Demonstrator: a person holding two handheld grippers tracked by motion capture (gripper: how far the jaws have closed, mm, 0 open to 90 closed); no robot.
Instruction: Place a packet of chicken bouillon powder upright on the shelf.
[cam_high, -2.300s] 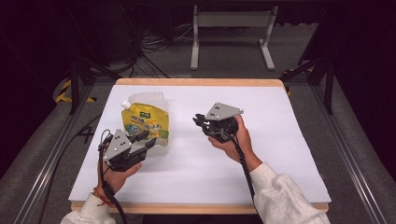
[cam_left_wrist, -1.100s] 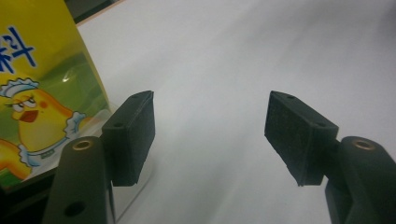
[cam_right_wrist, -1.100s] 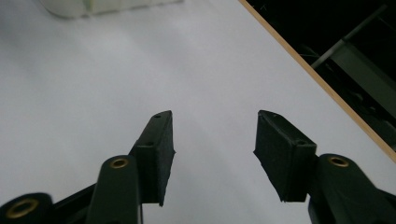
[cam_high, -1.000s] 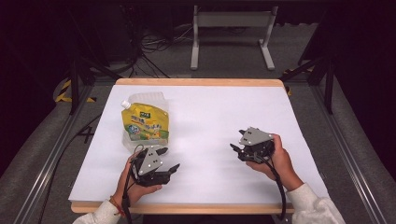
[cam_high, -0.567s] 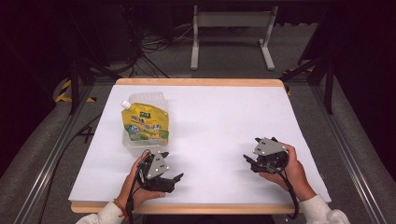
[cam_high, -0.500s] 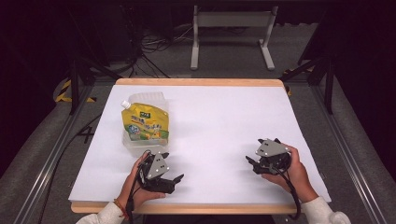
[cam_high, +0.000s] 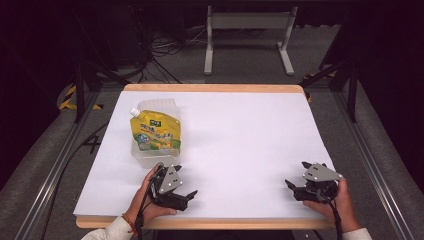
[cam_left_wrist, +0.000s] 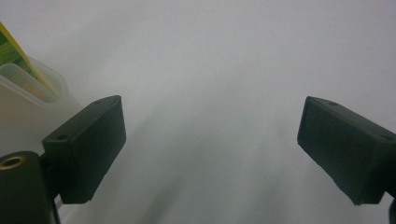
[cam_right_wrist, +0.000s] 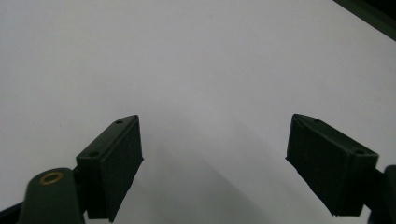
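Two hand-held grippers: black, blocky jaws, a grey three-cornered plate on each
Left hand-held gripper (cam_high: 188, 196): jaws spread wide, nothing pinched, parked near the table's front edge just below the tub
Right hand-held gripper (cam_high: 291, 186): jaws spread too, nothing held, kept at the front right corner
One pouch (cam_high: 155, 131): yellow, glossy, white spout on top, laid on the tub at the table's left side
One tub (cam_high: 146, 156): clear plastic, rounded corners
Table (cam_high: 250, 135): smooth white top, wood rim, plenty of open room left in the middle and right

Both grippers (cam_high: 189, 196) (cam_high: 291, 186) withdrew to the table's near edge.
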